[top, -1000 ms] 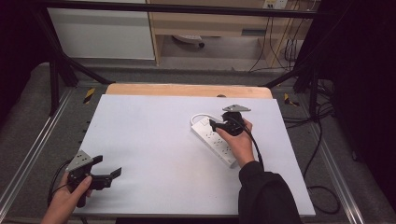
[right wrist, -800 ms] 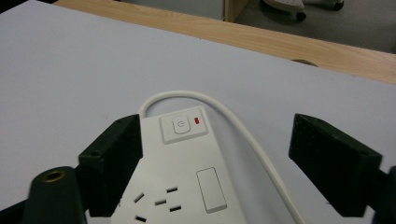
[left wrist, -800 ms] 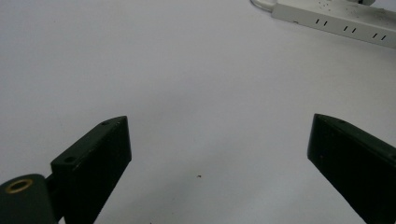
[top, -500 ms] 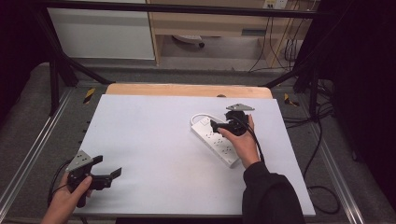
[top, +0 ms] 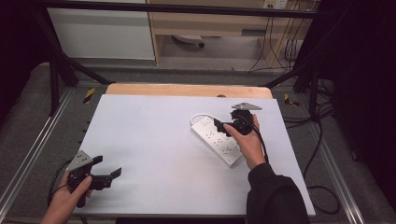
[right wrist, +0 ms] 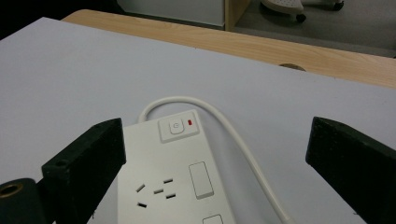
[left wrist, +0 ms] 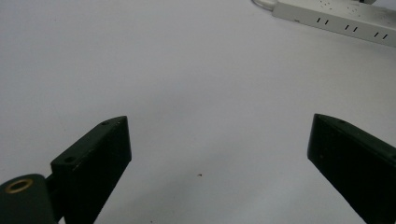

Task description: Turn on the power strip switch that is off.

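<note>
Right hand-held gripper [top: 223, 125] hangs over the switch end of the power strip [top: 218, 140].

It has crept a little toward the far end of the strip since a moment ago, so its wide-open jaws now frame the switch button [right wrist: 176, 127] and its small red light; I think a press on the switch could come next. The left hand-held gripper [top: 112, 173] has barely moved, and waits wide open and empty at the near left corner of the table [top: 154, 140]. The strip lies slanted on the right side, its white cord [right wrist: 219, 119] looping round the far end. There is lots of bare room in the middle, but the right edge is near.
</note>
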### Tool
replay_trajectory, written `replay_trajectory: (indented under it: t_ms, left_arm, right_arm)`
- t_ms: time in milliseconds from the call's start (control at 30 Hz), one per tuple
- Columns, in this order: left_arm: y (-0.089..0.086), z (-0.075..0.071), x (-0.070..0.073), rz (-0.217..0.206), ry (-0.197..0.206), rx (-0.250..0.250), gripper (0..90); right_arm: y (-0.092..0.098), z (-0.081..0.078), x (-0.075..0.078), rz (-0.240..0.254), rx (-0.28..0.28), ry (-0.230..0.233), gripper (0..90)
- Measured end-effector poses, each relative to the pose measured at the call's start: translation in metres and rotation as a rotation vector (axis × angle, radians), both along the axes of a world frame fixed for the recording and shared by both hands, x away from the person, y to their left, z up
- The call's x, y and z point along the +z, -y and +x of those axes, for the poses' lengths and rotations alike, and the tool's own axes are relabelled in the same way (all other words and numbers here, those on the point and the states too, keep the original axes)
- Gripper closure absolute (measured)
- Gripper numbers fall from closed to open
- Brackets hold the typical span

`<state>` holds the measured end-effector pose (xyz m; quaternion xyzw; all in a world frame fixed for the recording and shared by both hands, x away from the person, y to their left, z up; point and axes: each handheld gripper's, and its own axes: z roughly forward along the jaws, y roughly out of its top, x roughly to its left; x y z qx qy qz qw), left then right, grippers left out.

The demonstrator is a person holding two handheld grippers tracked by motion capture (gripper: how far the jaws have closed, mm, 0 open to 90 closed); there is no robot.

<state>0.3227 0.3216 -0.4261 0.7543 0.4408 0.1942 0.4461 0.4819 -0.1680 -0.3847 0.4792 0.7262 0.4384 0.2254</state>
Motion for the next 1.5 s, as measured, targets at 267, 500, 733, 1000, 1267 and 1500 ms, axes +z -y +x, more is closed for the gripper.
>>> replay_trajectory:
  t_ms: [267, 500, 733, 1000, 1267, 1500]
  left_arm:
    - [0.000, 0.000, 0.000, 0.001, 0.000, 0.001, 6.3]
    - [0.000, 0.000, 0.000, 0.004, -0.001, 0.001, 6.3]
    - [0.000, 0.000, -0.001, 0.004, -0.001, 0.002, 6.3]
    - [0.000, -0.001, -0.001, 0.005, -0.002, 0.003, 6.3]
    - [0.000, -0.001, -0.001, 0.004, -0.004, 0.005, 6.3]
    - [0.000, -0.001, -0.001, 0.003, -0.003, 0.006, 6.3]
  right_arm:
    - [0.011, -0.009, 0.008, 0.026, -0.001, 0.021, 5.7]
    - [0.019, -0.018, 0.011, 0.034, 0.001, 0.036, 6.1]
    - [0.032, -0.028, 0.015, 0.060, -0.004, 0.058, 6.1]
    - [0.048, -0.039, 0.017, 0.075, -0.017, 0.073, 6.2]
    - [0.064, -0.055, 0.016, 0.095, -0.019, 0.094, 6.0]
    - [0.079, -0.070, 0.013, 0.104, -0.026, 0.130, 5.7]
